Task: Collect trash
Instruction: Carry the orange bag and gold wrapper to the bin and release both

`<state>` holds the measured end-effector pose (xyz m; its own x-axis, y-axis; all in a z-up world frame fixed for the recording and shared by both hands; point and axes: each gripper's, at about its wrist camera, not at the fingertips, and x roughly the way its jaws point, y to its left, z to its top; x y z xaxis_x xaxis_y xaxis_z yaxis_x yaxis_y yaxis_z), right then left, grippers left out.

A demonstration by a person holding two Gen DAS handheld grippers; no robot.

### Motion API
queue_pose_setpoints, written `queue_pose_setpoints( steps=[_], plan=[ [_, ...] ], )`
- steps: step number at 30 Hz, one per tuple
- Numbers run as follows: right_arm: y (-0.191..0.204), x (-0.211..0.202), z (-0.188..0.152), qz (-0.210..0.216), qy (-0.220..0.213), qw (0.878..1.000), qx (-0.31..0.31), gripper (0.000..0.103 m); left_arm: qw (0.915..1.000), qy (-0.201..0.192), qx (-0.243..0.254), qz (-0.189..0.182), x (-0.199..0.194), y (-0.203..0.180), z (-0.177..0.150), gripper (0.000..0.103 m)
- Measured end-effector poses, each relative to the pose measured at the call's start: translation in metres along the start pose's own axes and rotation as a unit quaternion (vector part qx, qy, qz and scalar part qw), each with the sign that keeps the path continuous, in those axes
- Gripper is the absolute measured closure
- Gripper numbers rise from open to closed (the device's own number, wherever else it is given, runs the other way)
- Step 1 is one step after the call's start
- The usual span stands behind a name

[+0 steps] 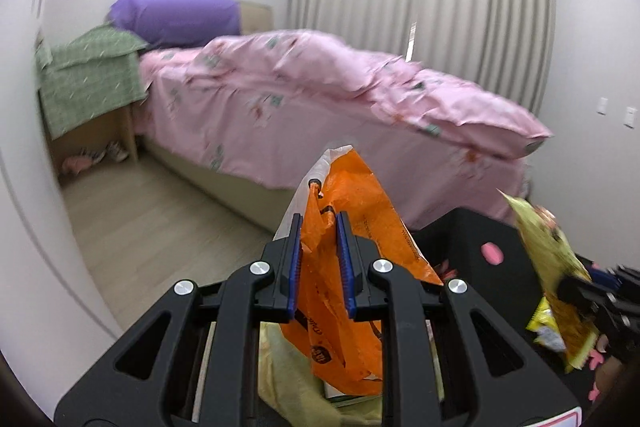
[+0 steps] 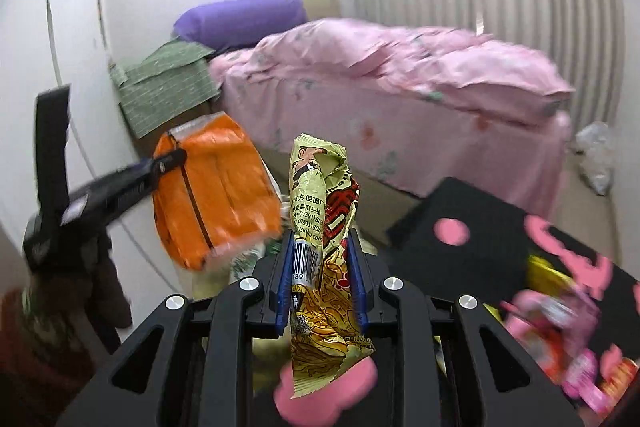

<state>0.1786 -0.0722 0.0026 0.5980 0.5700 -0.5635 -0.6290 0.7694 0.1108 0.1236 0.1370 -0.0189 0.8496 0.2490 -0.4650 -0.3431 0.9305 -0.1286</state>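
The left gripper point(image 1: 323, 261) has its jaws pinching an orange snack bag point(image 1: 352, 227), which sticks up toward 12 o'clock. The right gripper point(image 2: 322, 277) has its jaws clamped on a yellow noodle wrapper point(image 2: 320, 195). Each wrapper's lower end hangs blurred over a black bin point(image 2: 464, 219) at 3 o'clock. The pink-covered bed point(image 1: 280, 99) lies beyond.

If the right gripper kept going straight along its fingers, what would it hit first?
Probably the side of the bed, draped in its pink sheet. The right gripper is shut on the yellow noodle wrapper, whose tip would touch first. Depth is hard to judge.
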Motion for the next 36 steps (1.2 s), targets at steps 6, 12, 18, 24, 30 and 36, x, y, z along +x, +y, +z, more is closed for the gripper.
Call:
queue_pose_setpoints(
  steps=[6,12,18,24,30,36],
  plan=[
    [-0.007,0.112,0.014,0.036,0.096,0.995,0.010,0.080,0.9975,0.069,-0.018,0.005,0.048,0.012,-0.038,0.087],
    [-0.010,0.186,-0.009,0.055,0.216,0.975,0.012,0.079,0.9957,0.090,-0.020,0.002,0.063,0.018,-0.058,0.088],
    [-0.010,0.210,-0.012,0.079,0.266,0.961,0.007,0.080,0.9933,0.107,-0.033,-0.026,0.067,0.019,-0.061,0.089],
    [-0.012,0.204,-0.013,0.077,0.256,0.963,-0.012,0.080,0.9888,0.140,-0.011,-0.052,0.083,0.004,-0.069,0.090],
    [-0.007,0.188,-0.014,0.064,0.218,0.973,-0.031,0.080,0.9855,0.156,-0.037,-0.055,0.093,0.009,-0.063,0.090],
    [0.001,0.171,-0.014,0.046,0.192,0.979,-0.045,0.066,0.9835,0.147,-0.082,-0.065,0.083,0.022,-0.047,0.069]
  ],
)
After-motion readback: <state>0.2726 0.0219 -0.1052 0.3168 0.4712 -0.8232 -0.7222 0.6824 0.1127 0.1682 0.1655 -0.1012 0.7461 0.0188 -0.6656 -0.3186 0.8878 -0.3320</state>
